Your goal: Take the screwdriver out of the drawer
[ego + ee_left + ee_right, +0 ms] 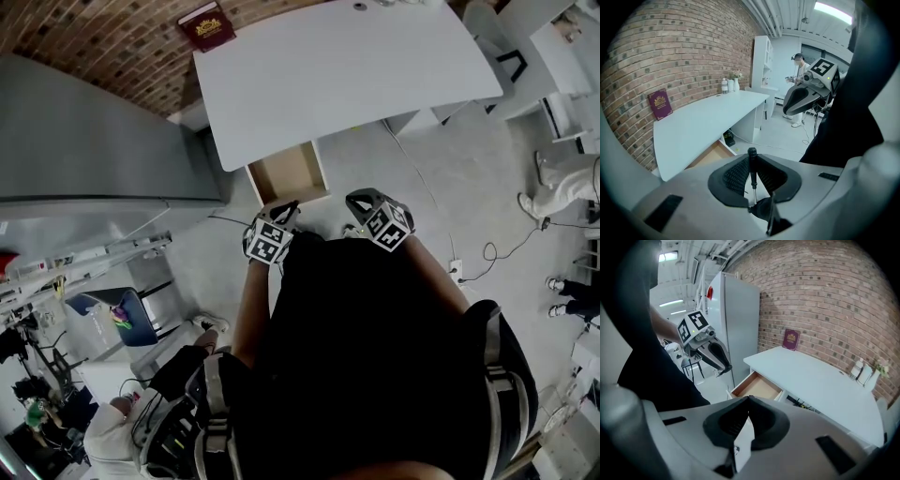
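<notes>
Holding the screwdriver clear of the drawer was, by judgement, the step in hand. The left gripper had its jaws clamped on the tool. The black handle stood upright between the two ribbed pads, with its rounded end projecting past the fingertips. The thin metal shaft ran back toward the gripper body. The right gripper had its jaws closed tip to tip with nothing between them.

In the head view both grippers were held close to the person's body, well apart from the drawer. The drawer stood pulled out below the white desk. The visible part of its wooden floor showed no tool, so the removal appeared essentially complete.

Recommended procedure for this step:

1. Maintain constant clamping pressure. The handle was round and was probably free to pivot or slide between the pads if the pressure eased.
2. Keep the handle upright and avoid abrupt wrist rotation.
3. Keep the projecting handle end away from the desk edge and from the right gripper, which sat just beside the left.
4. Leave the right gripper closed and out of the way.
</notes>
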Demonstrator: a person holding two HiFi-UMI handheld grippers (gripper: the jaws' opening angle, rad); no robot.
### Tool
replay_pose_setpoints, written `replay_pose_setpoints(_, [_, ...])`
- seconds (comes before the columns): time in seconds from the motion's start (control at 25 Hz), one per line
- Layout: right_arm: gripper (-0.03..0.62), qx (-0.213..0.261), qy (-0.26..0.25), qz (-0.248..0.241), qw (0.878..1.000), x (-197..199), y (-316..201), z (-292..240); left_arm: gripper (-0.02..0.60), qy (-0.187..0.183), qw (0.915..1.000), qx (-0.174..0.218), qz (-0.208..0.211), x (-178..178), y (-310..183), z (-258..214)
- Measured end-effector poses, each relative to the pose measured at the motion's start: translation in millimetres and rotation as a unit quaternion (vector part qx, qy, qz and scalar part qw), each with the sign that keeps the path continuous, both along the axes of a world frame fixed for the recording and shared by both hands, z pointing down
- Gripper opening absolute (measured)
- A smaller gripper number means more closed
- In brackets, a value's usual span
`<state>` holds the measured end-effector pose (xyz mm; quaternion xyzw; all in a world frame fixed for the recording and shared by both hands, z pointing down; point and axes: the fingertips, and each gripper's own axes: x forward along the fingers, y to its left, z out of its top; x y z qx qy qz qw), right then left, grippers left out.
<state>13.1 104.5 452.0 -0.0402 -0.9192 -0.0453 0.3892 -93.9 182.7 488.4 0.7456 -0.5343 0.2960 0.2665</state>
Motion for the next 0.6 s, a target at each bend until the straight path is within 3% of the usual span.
replay_pose_setpoints(0.6, [0.057, 0.000, -0.001, -0.020, 1.000, 16.8, 3.7, 3.8, 0.055, -0.012, 0.9994, 0.000, -0.033, 16.3, 14.7, -7.5])
